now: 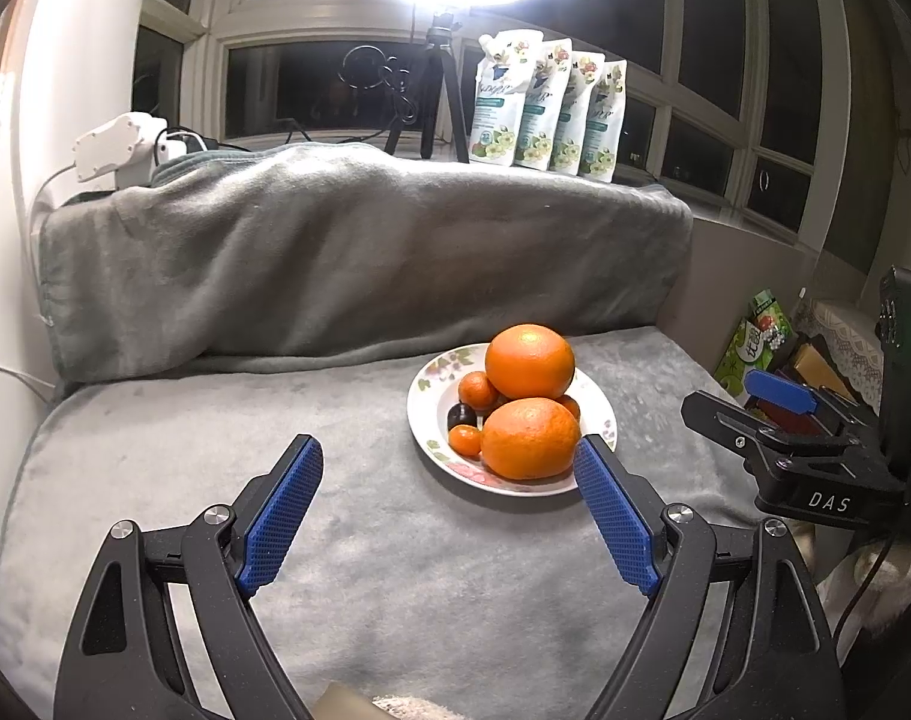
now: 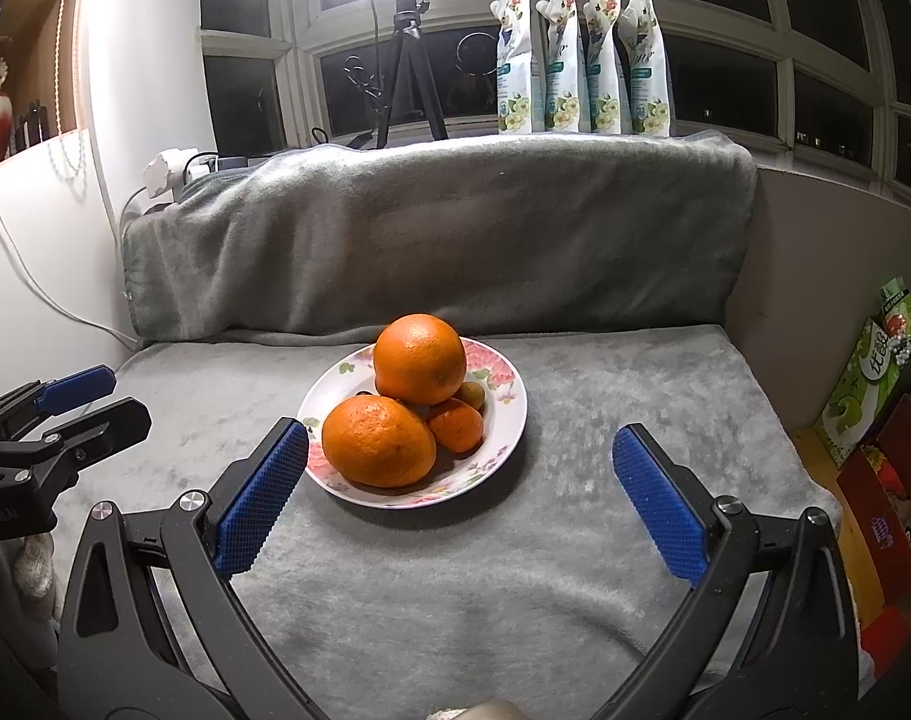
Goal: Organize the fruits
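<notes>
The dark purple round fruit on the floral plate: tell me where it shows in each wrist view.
Left wrist view: the dark purple round fruit lies at the plate's left side, between two small orange mandarins.
Right wrist view: not visible; the two large oranges hide that side of the plate.
Shared landmark: the white floral ceramic plate on the grey fleece blanket, with the top large orange stacked highest.

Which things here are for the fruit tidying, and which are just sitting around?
For the job:
- two big oranges
- small oranges
- dark fruit
- flowery plate
- left hand-held gripper, right hand-held gripper, both open

Just lying about:
- four pouches
- tripod
- grey blanket
- green box
</notes>
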The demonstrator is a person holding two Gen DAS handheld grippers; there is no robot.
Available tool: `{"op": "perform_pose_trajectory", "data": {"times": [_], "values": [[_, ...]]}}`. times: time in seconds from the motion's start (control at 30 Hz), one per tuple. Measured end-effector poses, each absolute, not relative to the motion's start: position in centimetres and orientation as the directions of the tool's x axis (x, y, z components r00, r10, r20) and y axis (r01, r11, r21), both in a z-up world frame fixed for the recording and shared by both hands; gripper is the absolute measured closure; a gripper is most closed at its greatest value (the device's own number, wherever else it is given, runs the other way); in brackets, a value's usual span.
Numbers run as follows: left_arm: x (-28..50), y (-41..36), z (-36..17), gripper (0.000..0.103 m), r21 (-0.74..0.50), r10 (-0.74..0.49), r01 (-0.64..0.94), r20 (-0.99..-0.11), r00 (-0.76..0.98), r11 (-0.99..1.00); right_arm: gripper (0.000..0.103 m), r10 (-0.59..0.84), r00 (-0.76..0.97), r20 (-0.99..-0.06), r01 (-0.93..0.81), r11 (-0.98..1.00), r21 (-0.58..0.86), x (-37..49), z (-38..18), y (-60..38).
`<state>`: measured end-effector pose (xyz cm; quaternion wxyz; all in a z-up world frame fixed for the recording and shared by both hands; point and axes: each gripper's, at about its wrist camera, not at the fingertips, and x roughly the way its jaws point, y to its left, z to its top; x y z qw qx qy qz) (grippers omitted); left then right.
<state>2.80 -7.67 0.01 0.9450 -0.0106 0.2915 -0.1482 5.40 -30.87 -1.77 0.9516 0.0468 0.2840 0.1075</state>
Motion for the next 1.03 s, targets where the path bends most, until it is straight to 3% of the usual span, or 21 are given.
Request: {"op": "perform_pose_trajectory", "data": {"times": [1.03], "values": [[2.55, -8.12, 0.16, 0.017, -0.087, -0.289, 0.289, -0.536, 0.793, 0.953, 0.0, 0.234, 0.803, -0.548, -0.167, 0.971, 0.17, 5.63, -2.41, -31.47]]}}
